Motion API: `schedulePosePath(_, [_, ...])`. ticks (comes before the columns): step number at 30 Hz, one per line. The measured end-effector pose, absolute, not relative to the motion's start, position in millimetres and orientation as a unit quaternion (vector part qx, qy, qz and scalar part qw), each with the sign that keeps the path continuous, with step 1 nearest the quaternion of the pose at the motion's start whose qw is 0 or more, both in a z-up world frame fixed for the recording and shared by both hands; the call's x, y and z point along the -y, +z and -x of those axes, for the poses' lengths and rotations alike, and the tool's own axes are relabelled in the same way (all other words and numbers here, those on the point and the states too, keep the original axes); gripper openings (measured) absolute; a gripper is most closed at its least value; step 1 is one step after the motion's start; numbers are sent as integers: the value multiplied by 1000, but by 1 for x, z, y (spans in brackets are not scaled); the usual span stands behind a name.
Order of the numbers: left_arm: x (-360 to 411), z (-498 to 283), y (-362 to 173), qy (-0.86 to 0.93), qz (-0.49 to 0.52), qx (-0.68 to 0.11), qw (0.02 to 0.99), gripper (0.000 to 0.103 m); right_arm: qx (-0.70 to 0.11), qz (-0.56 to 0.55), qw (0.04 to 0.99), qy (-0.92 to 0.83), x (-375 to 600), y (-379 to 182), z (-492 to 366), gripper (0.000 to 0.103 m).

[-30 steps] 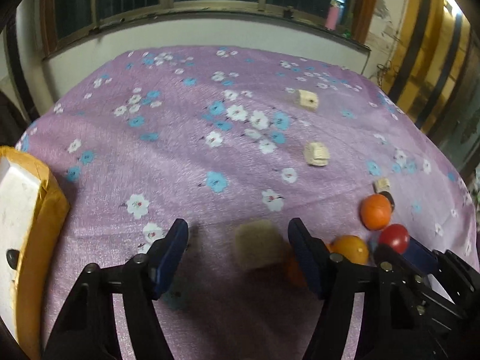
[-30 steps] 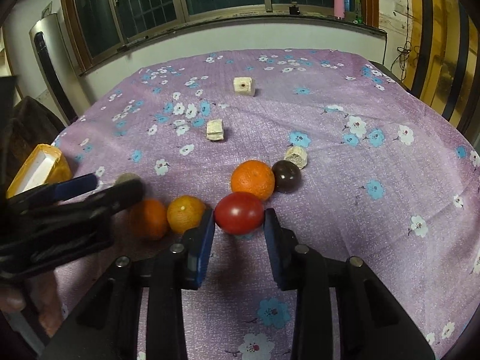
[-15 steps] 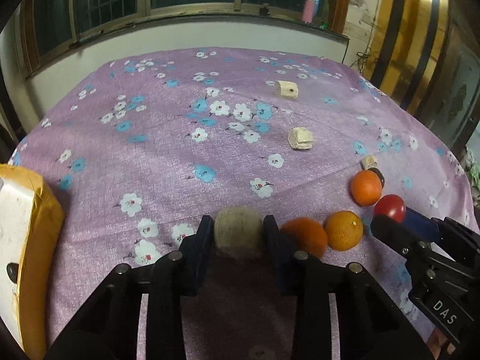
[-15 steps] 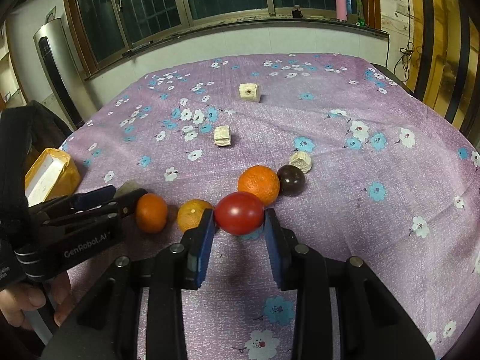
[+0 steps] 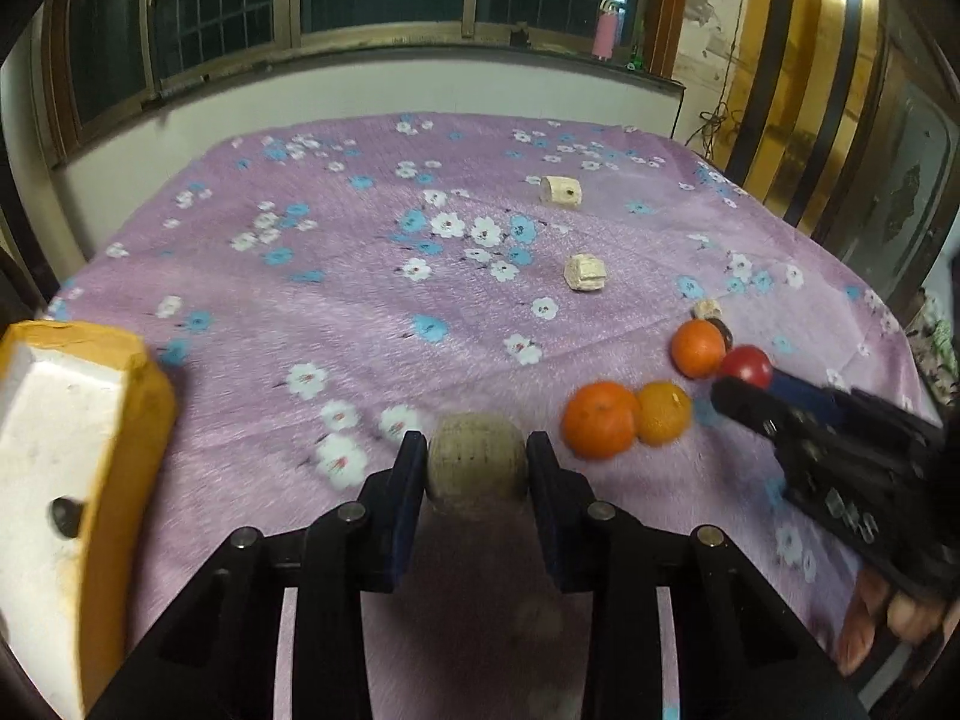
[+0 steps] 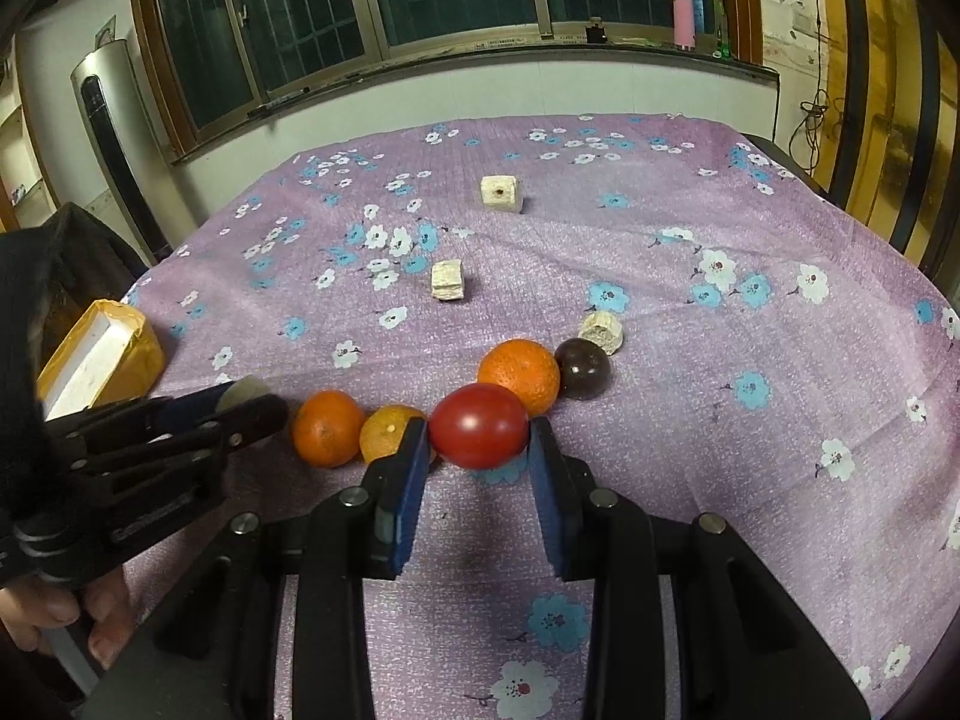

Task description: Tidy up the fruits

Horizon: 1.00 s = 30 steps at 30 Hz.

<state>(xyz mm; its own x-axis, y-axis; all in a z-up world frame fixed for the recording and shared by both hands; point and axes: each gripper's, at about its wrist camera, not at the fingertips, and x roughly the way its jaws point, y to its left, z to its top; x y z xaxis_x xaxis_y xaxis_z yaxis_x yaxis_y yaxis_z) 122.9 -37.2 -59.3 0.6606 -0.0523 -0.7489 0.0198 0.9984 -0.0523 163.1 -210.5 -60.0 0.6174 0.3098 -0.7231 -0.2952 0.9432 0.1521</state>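
A brownish round fruit, perhaps a kiwi (image 5: 477, 465), sits clamped between the pads of my left gripper (image 5: 477, 474), at the left end of a curved row of fruit on the purple floral tablecloth (image 5: 372, 294). To its right lie two oranges (image 5: 600, 419), then a red tomato (image 6: 478, 434) clenched in my right gripper (image 6: 478, 450). A yellow box (image 5: 78, 480) lies left, nearer my left hand.

Your left gripper (image 5: 478, 468): black plastic frame, blue pads on inner finger faces, round silver screws on each linkage arm. Your right gripper (image 6: 478, 441): same black body, blue pads, silver screws. Dark sleeve at your left side; blurred white lettering on right gripper's side.
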Motion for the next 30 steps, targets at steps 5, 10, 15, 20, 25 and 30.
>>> schedulePosePath(5, [28, -95, -54, -1, 14, -413, 911, 33, -403, -7, 900, 163, 210, -60, -163, 35])
schedulePosePath(10, [15, -72, -51, 16, 18, -411, 912, 33, -407, -1, 901, 152, 206, -55, -157, 35])
schedulePosePath(15, [7, -54, -51, 18, 25, -409, 912, 33, -399, 14, 903, 158, 198, -40, -125, 35])
schedulePosePath(20, [-2, -37, -48, 22, 29, -401, 915, 33, -397, 21, 903, 165, 192, -33, -91, 35])
schedulePosePath(25, [-12, -24, -44, 27, 34, -392, 919, 33, -389, 22, 904, 174, 181, -26, -63, 35])
schedulePosePath(30, [-18, -18, -48, 30, 38, -395, 917, 33, -384, 23, 905, 180, 170, -21, -47, 35])
